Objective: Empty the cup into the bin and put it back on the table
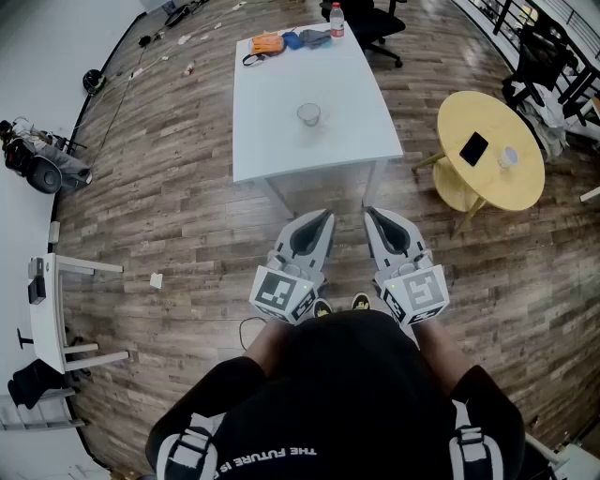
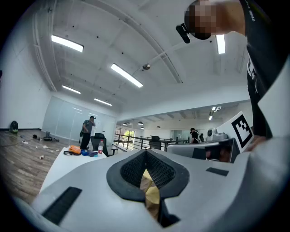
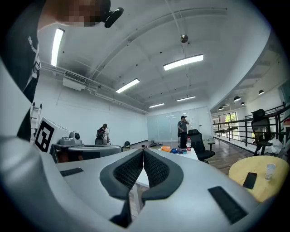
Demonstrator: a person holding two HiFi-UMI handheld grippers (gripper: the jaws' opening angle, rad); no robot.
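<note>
A clear cup [image 1: 308,114] stands upright near the middle of the white table [image 1: 281,141], apart from everything else. Both grippers hang in front of my body, short of the table's near edge and well away from the cup. My left gripper [image 1: 326,218] is shut with nothing in it; its black pads meet in the left gripper view [image 2: 146,153]. My right gripper [image 1: 369,214] is beside it, also shut and empty, its pads touching in the right gripper view [image 3: 143,152]. No bin shows in any view.
At the table's far end lie a water bottle [image 1: 337,19], an orange item [image 1: 267,43] and a blue one. A round yellow table [image 1: 487,122] with a phone [image 1: 474,148] stands to the right. A black chair [image 1: 375,23] is behind the table, and people stand far off.
</note>
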